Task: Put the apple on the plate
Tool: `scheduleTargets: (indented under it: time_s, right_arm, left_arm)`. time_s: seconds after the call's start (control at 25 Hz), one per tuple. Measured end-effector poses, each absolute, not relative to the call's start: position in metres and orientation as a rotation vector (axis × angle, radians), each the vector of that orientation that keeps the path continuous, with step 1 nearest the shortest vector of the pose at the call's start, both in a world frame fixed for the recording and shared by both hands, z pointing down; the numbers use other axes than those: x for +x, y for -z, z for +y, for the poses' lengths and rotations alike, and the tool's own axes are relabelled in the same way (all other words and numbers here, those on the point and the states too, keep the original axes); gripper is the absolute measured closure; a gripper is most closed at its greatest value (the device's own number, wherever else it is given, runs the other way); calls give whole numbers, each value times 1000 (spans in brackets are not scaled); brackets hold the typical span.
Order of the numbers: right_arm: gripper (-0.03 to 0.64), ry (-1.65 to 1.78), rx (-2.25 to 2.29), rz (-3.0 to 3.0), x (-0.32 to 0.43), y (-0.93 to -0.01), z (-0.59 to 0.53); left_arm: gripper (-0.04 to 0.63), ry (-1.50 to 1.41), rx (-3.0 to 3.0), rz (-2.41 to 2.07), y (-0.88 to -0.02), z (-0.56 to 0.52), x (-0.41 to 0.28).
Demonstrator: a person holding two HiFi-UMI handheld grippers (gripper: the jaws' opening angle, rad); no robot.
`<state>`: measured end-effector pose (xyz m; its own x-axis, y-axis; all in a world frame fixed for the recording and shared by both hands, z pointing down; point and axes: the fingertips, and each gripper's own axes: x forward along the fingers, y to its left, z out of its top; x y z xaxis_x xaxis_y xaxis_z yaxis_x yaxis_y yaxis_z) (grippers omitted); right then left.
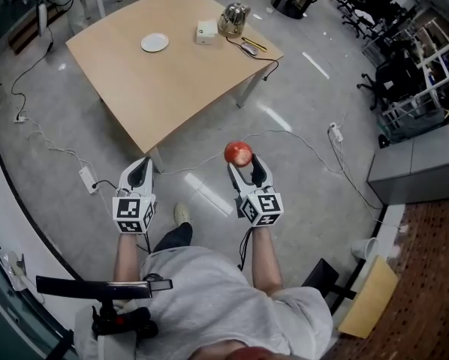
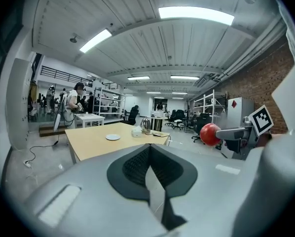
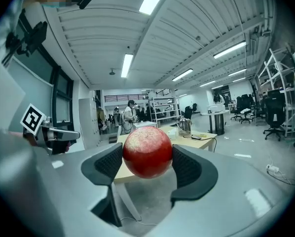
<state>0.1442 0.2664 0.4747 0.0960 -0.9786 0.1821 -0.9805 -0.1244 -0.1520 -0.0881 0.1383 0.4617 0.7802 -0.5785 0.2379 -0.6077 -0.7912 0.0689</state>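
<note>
Gripping apple: right gripper clamped on it | left gripper: jaws together, empty | plate on table, well apart

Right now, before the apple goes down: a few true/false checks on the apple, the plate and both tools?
1. The right tool is shut on the apple. True.
2. The apple already sits on the plate. False: the plate is bare, and the apple is held in the air, short of the table.
3. The left tool is shut with nothing between its jaws. True.
4. The plate is in the left tool. False: it lies on the table, far from both tools.
5. A metal kettle stands on the same table as the plate. True.
</note>
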Motion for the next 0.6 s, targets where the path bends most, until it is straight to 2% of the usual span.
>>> scheduleTargets:
  time_s: [0.6]
  right_arm:
    - [296, -350, 2246, -2099, 166, -467, 164]
  left_arm:
    - [575, -268, 2811, -1005, -460, 55, -72]
